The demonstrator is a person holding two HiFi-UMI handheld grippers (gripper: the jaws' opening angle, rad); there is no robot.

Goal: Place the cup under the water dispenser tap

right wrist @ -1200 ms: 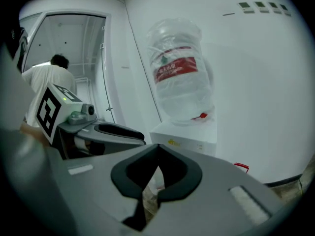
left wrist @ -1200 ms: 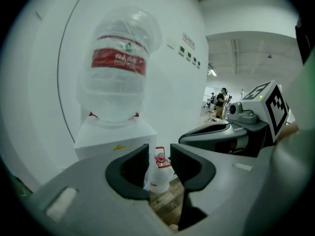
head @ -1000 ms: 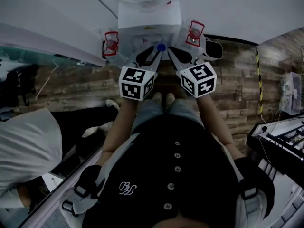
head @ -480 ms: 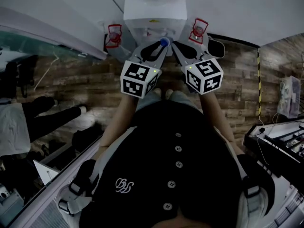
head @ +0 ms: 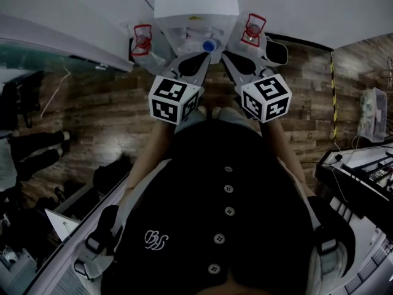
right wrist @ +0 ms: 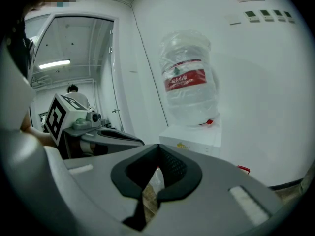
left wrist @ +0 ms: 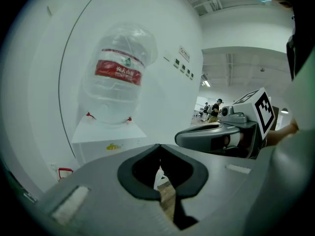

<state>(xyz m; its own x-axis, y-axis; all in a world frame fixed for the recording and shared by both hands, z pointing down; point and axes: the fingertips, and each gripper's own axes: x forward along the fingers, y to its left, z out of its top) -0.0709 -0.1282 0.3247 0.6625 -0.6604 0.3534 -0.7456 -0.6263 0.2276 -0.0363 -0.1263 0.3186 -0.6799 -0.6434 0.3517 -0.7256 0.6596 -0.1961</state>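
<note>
Facing the white water dispenser (head: pixel 195 5) with its upturned bottle (left wrist: pixel 118 75), we hold both grippers side by side, aimed at the dispenser's front. The left gripper (left wrist: pixel 159 151) is closing, its jaws meeting tip to tip with nothing between them. The right gripper (right wrist: pixel 157 151) shows its jaws likewise together and empty. A small blue round piece (head: pixel 209 45) sits at the dispenser's front, just ahead of the left gripper's tips. The cup we cannot pick out in any view.
</note>
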